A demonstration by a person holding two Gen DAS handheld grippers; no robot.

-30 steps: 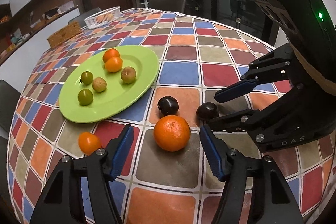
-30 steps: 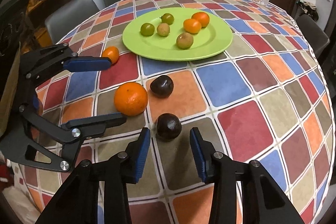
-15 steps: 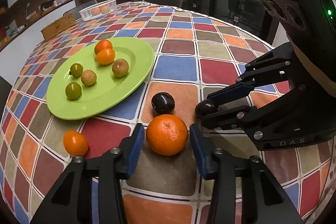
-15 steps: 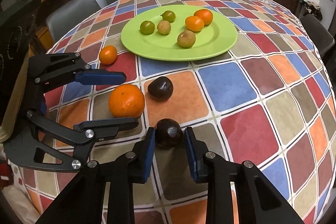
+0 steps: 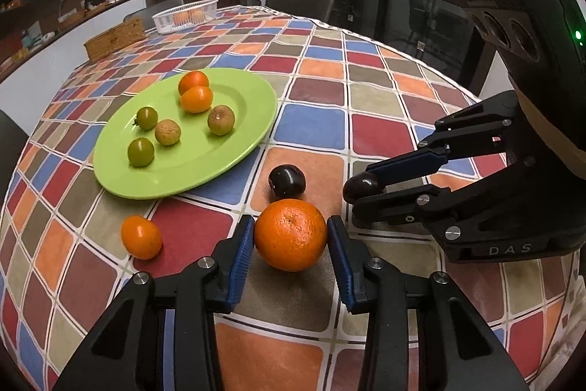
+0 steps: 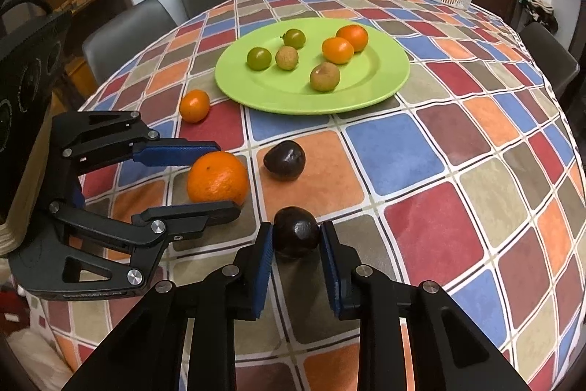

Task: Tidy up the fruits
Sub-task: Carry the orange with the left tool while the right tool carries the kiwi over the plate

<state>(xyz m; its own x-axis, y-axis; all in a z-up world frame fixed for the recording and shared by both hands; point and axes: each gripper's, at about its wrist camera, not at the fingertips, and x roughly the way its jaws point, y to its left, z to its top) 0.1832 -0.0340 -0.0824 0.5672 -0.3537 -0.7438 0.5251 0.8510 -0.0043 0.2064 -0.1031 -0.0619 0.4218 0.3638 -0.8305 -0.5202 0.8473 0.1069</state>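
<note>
My left gripper (image 5: pixel 290 237) is shut on a big orange (image 5: pixel 290 234) that rests on the checked tablecloth; the pair also shows in the right wrist view (image 6: pixel 218 177). My right gripper (image 6: pixel 296 233) is shut on a dark plum (image 6: pixel 296 232), also seen in the left wrist view (image 5: pixel 360 186). A second dark plum (image 5: pixel 287 180) lies between them and the green plate (image 5: pixel 241 149). The plate holds several small fruits: two oranges, two green ones, two brownish ones. A small orange (image 5: pixel 141 237) lies on the cloth left of my left gripper.
A white basket (image 5: pixel 185 15) and a wicker box (image 5: pixel 115 38) stand at the far side of the table. Dark chairs (image 6: pixel 128 28) surround the table. The table edge drops off close behind both grippers.
Both grippers have moved forward and closed: the left one onto the big orange, the right one onto the near dark plum. The other fruits have not moved.
</note>
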